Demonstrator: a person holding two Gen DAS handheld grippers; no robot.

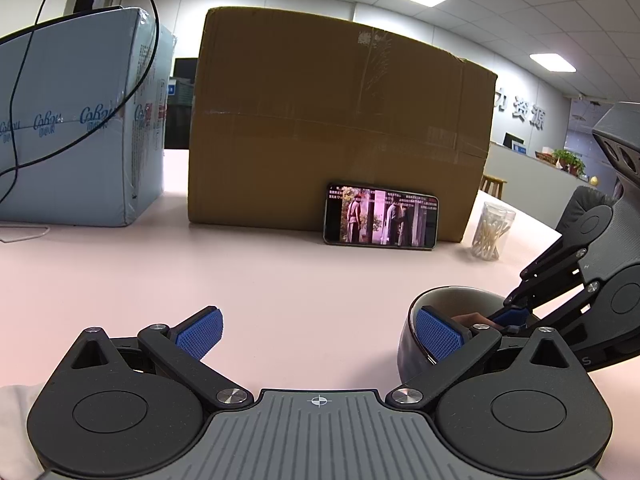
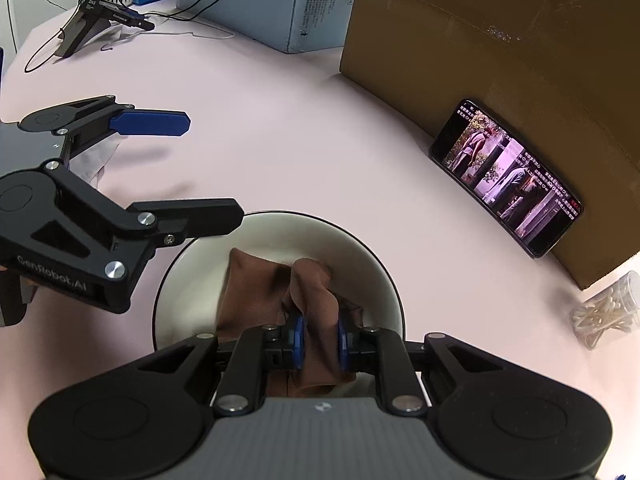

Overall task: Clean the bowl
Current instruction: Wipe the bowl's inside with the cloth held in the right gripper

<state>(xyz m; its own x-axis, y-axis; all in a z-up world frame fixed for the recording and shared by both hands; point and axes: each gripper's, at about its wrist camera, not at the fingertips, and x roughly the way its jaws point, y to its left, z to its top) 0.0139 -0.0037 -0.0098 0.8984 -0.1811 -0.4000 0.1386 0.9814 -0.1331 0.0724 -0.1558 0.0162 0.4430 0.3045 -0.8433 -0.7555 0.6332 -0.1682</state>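
A: Bowl first, from the left wrist view. It sits low at the right on the pale pink table, dark outside, just beside the right-hand pad of the left gripper. That gripper's jaws stand wide and hold nothing; whether the pad touches the bowl's wall I cannot tell.

B: And the other tool?

A: The right gripper comes in from the right and dips into the bowl. Behind stand a cardboard box, a phone propped against it with its screen lit, a jar of cotton swabs, a blue-white carton. An office room, ceiling panels lit.

B: The right wrist view?

A: The right gripper is narrow, pinching a brown cloth that lies crumpled across the bowl's pale inside. The left gripper has one finger at the bowl's rim, the other out over the table.

B: What could go wrong?

A: With no grip on it, I think the bowl may slide or tip on the smooth table once the cloth rubs. The bunched cloth may also miss the walls.
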